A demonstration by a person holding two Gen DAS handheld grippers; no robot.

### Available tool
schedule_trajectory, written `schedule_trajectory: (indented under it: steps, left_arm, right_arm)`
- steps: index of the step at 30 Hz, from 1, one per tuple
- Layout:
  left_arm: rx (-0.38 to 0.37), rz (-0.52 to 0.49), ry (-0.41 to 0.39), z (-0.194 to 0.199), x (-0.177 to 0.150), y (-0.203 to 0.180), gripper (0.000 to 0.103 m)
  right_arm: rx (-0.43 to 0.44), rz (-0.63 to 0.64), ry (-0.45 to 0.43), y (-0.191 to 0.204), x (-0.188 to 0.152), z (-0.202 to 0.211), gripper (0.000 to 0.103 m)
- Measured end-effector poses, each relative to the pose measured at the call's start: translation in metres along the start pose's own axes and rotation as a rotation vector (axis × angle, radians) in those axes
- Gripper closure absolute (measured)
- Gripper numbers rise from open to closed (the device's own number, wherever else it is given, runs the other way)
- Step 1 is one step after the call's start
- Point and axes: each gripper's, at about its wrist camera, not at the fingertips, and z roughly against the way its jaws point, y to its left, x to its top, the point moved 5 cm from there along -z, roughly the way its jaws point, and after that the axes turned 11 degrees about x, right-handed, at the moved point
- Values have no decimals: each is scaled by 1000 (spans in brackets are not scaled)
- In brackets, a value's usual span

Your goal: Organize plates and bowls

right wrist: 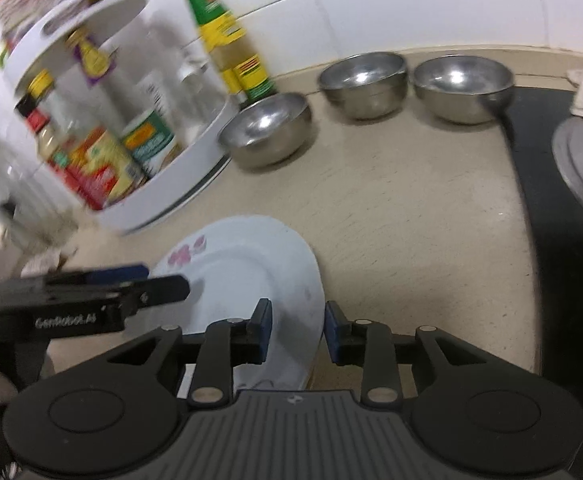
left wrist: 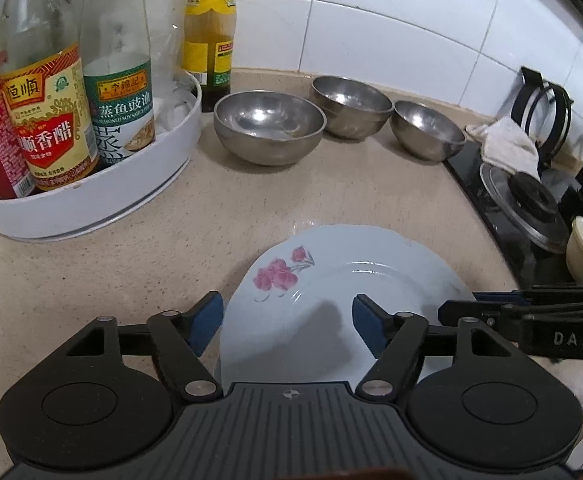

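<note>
Three steel bowls (left wrist: pixel 269 126) sit along the wall; flowered plate (left wrist: pixel 331 292) lies on the counter (left wrist: pixel 171 272). Left gripper (left wrist: pixel 287 324) hovers over the plate, fingers spread. Right gripper (right wrist: pixel 297 330) fingers straddle the plate rim, gap visible.

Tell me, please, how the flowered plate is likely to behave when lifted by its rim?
The plate looks rigid and glazed, so it may slip between the pads. Its thin rim probably chips if knocked. Held at one edge by the right hand-held gripper, it would likely droop.
</note>
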Motion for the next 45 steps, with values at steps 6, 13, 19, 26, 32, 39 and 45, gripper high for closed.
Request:
schedule_trajectory:
  steps: [6,13,19,26,32,39,45]
  left_arm:
    - [-16,-52,28,3,-5,-1,24]
    - [-20,-31,-22,3,22,1,23]
    - [-32,28,-70,-19,85,-4,21]
    - [7,186,48,-86,122,1,32]
    - [57,312,68,-114,130,15,31]
    - [76,302,93,-130,130,19,44]
    - [93,254,94,-134,132,18,55]
  right_arm:
    - [14,140,101,16,-10,1,65]
    - [38,73,43,0,14,5,65]
    - [23,85,-43,-7,79,-5,65]
    - [-9,9,7,-30,161,-71,89]
    - [23,-52,69,-54,182,-119,90]
    - [99,-102,48,-65,192,-115,89]
    - [107,-53,16,-52,205,-120,88]
